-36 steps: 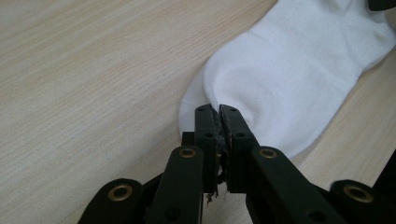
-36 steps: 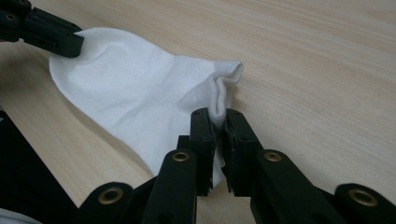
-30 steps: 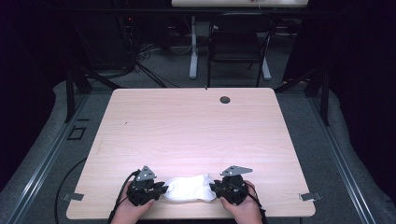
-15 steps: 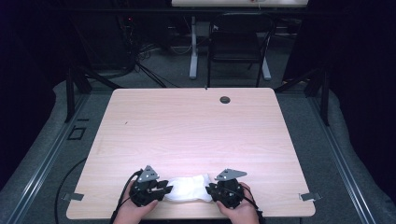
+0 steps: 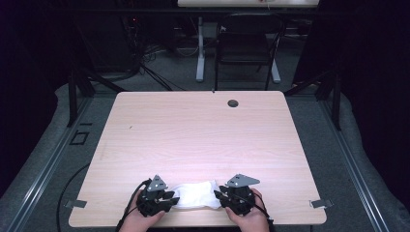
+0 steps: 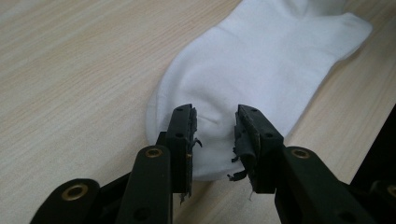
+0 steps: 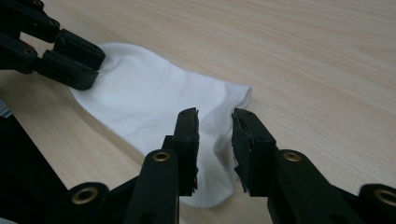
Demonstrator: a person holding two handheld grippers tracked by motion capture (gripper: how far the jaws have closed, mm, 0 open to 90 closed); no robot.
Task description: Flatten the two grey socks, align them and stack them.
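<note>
The white sock [image 5: 197,194] lies flat near the table's [image 5: 193,140] front edge, between the 2 hands. A second ago it looked longer and more stretched out; now it sits shorter and a little bunched. The left hand-held gripper [image 6: 215,133] has just been opening, its jaws apart over one end of the sock without pinching it. The right hand-held gripper [image 7: 215,136] has also just been opening and stands apart over the other end. Likely the sock is released for a fresh grip. No containers are on the table.
</note>
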